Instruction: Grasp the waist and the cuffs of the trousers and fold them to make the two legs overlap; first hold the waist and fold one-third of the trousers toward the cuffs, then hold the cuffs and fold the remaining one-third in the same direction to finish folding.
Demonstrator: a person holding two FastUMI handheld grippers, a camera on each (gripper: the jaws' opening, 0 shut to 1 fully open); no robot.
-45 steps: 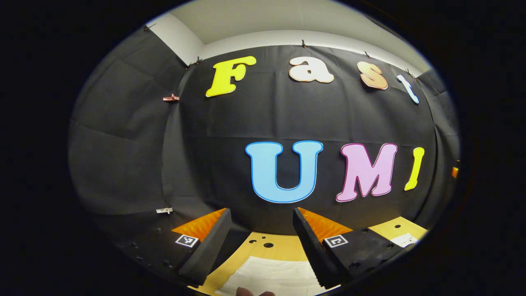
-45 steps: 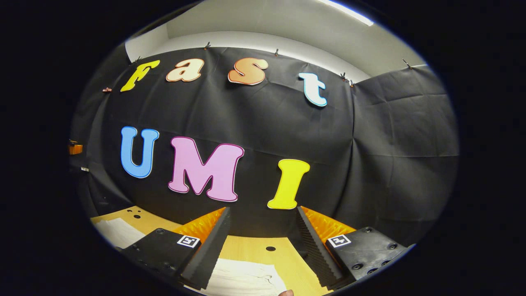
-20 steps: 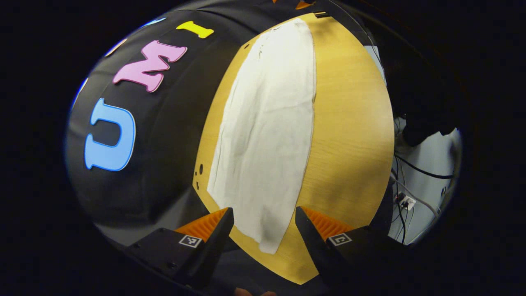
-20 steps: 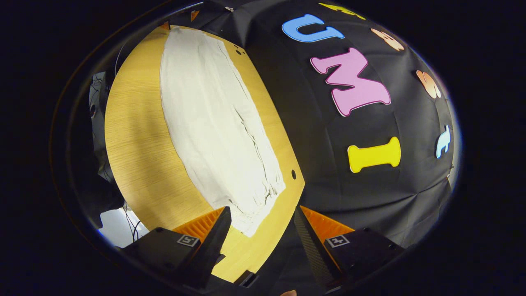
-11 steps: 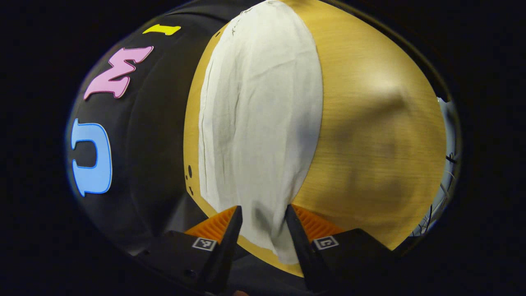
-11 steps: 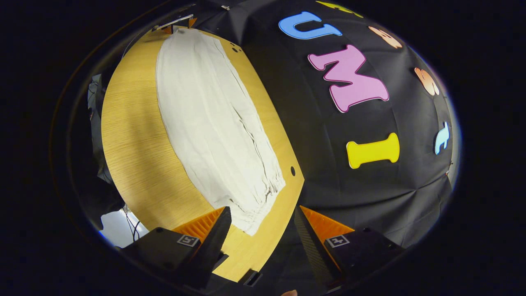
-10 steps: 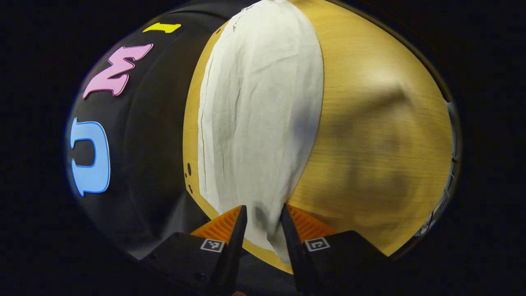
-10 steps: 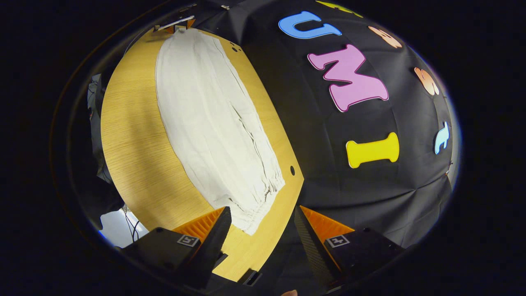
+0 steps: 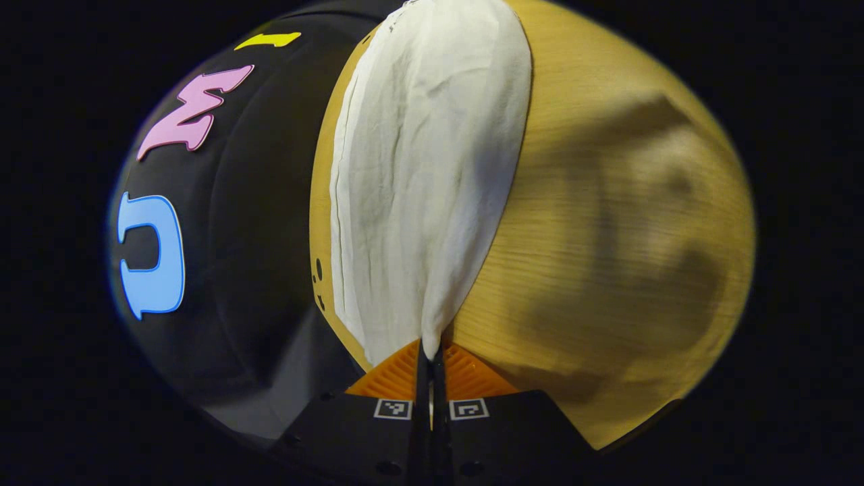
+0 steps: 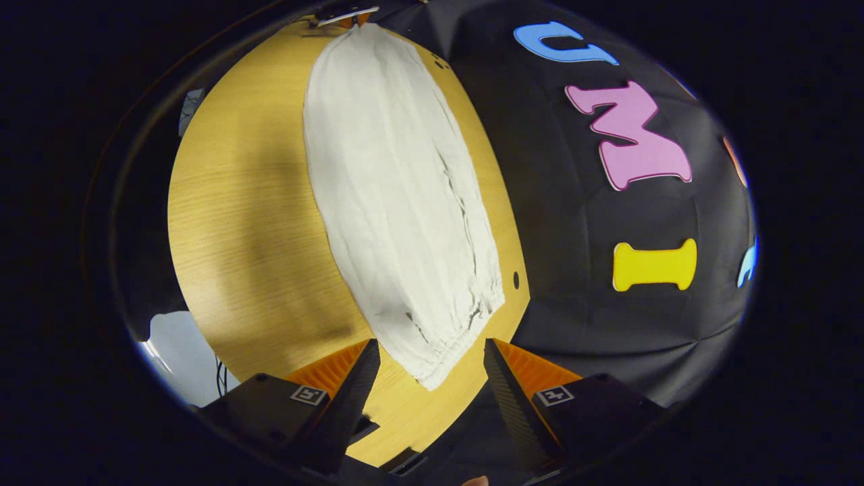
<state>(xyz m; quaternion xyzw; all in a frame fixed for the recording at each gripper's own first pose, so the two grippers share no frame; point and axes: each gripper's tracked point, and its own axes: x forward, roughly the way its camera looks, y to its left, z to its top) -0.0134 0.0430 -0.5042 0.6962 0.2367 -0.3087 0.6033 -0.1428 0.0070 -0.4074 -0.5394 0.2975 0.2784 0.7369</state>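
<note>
White trousers [image 9: 425, 175] spread lengthwise along the wooden counter [image 9: 607, 223]. Left tongs [image 9: 430, 378] pinched tight on the near end of the cloth. Right tongs [image 10: 432, 385] spread wide just above the gathered waist [image 10: 445, 351], not touching.

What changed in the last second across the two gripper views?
The left gripper moved in and closed on the near end of the trousers, bunching the cloth. The right gripper shifted slightly toward the other end but remains open. The trousers still lie flat along the table.
</note>
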